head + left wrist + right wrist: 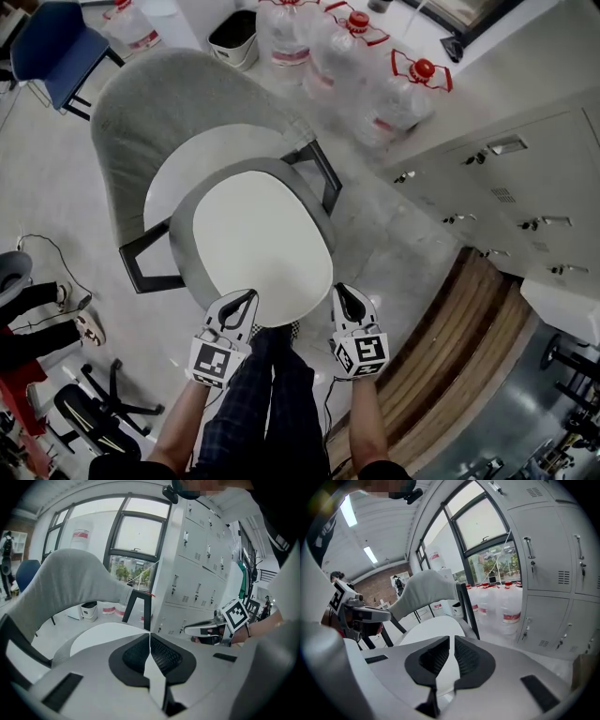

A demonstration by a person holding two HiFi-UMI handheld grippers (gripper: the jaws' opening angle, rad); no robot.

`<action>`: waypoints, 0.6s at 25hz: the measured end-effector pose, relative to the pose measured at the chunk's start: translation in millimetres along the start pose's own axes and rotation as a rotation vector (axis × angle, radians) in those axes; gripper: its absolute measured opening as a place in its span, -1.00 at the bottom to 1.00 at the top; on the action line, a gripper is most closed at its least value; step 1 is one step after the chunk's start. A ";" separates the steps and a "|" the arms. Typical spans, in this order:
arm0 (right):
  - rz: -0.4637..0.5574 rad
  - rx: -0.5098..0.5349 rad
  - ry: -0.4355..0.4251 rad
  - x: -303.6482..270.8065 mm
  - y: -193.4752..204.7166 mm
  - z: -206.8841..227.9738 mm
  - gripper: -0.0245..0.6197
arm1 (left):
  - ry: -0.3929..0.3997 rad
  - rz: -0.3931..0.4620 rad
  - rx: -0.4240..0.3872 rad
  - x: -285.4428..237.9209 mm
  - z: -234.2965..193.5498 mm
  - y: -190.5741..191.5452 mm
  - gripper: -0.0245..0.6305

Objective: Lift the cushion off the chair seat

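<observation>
A round white cushion with a grey rim (262,244) hangs over the front of a grey shell chair (159,103), and a crescent of the white seat (183,178) shows behind it. My left gripper (246,300) and right gripper (342,292) both pinch its near edge, one at each corner. In the left gripper view the left gripper (150,635) has its jaws together on white fabric, and the cushion (103,637) stretches ahead. The right gripper view shows the right gripper (451,639) with a thin strip of white between its jaws and the cushion (431,627) beyond.
Several large water bottles (375,84) stand on the floor right of the chair. Grey lockers (506,187) line the right side, with a wooden step (450,356) below them. A small bin (232,37) and a blue chair (52,47) stand behind. My legs (272,394) are just under the cushion's near edge.
</observation>
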State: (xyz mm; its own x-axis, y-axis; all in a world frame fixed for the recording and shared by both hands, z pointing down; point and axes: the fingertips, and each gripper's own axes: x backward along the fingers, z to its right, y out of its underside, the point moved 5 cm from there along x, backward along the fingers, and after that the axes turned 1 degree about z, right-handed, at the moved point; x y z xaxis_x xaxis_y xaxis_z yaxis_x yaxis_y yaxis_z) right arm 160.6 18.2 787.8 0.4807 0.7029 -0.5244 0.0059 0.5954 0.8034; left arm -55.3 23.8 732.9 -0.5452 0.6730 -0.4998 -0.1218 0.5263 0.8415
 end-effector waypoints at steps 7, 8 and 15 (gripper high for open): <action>-0.088 0.004 -0.028 -20.1 29.3 4.2 -0.62 | 0.015 -0.037 -0.008 -6.8 1.6 8.5 -0.86; -0.101 0.002 -0.034 -22.7 34.0 4.3 -0.51 | 0.016 -0.046 -0.010 -7.0 1.5 10.0 -0.86; -0.139 -0.087 -0.084 -35.9 64.1 12.2 -0.27 | 0.004 -0.009 -0.007 -14.7 -4.0 23.0 -0.86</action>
State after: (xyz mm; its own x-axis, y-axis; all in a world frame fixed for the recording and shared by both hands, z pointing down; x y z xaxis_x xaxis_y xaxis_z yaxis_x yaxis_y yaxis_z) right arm 154.4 26.4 861.6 0.5523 0.5783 -0.6004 0.0032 0.7188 0.6952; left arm -53.4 24.0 760.4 -0.5473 0.6663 -0.5065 -0.1324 0.5286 0.8385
